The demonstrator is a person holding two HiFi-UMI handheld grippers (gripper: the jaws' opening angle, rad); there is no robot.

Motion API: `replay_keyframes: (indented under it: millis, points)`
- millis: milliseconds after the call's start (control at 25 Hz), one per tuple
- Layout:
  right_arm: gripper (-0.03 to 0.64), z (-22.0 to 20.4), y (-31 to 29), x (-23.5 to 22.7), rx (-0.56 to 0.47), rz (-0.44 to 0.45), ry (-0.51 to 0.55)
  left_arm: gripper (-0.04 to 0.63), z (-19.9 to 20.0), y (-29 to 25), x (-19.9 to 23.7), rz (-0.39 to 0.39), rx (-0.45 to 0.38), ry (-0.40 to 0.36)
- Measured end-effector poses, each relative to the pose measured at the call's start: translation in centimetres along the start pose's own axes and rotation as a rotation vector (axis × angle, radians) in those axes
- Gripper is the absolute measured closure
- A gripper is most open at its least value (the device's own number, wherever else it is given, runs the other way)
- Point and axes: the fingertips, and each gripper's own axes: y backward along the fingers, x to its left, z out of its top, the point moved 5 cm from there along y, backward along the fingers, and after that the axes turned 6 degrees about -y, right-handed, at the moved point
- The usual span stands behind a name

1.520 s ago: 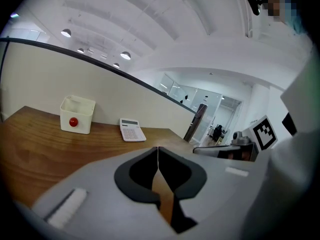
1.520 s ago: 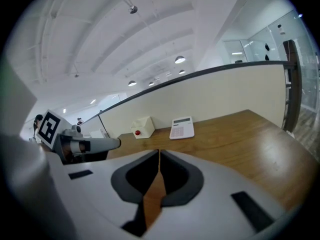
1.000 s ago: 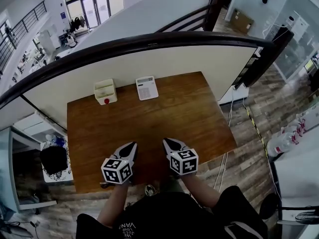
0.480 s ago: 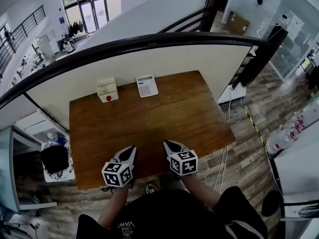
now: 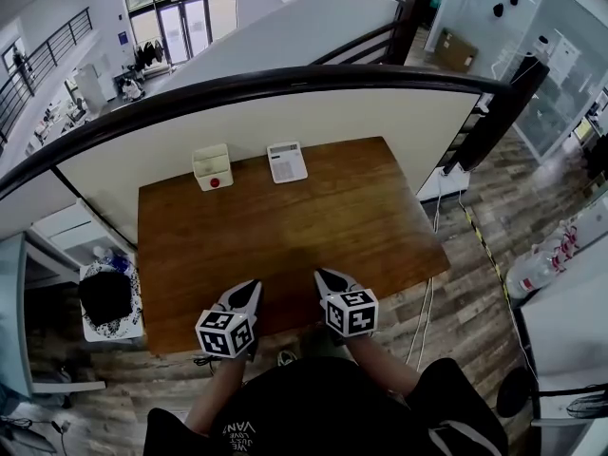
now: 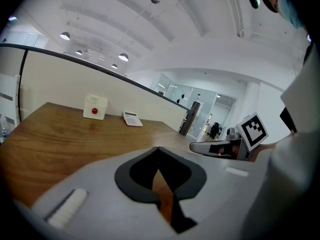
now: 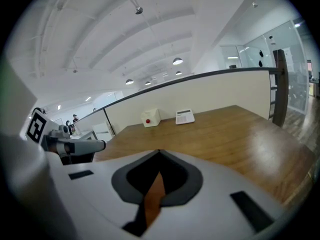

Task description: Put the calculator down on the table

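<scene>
A white calculator (image 5: 286,161) lies flat on the brown wooden table (image 5: 285,240), near its far edge against the cream wall; it also shows small in the left gripper view (image 6: 132,119) and the right gripper view (image 7: 184,116). Both grippers hover side by side over the table's near edge, far from the calculator. My left gripper (image 5: 252,286) is shut with nothing in it, its tips meeting (image 6: 158,149). My right gripper (image 5: 321,276) is likewise shut and empty (image 7: 159,152).
A white box with a red button (image 5: 211,168) stands left of the calculator at the far edge. A dark curved handrail (image 5: 285,82) tops the wall behind the table. To the left of the table stands a low white shelf (image 5: 66,245) and a black bin (image 5: 103,297).
Both grippers have slid a little back toward the table's near edge, so more of the tabletop lies ahead of them. The calculator has not moved.
</scene>
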Motion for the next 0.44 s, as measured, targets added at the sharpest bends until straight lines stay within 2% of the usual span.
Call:
replay_keyframes:
  millis: [440]
  points:
    - [0.604, 0.05, 0.34, 0.87, -0.005, 0.001, 0.002, 0.583, -0.05, 0.77, 0.21, -0.003, -0.004, 0.012]
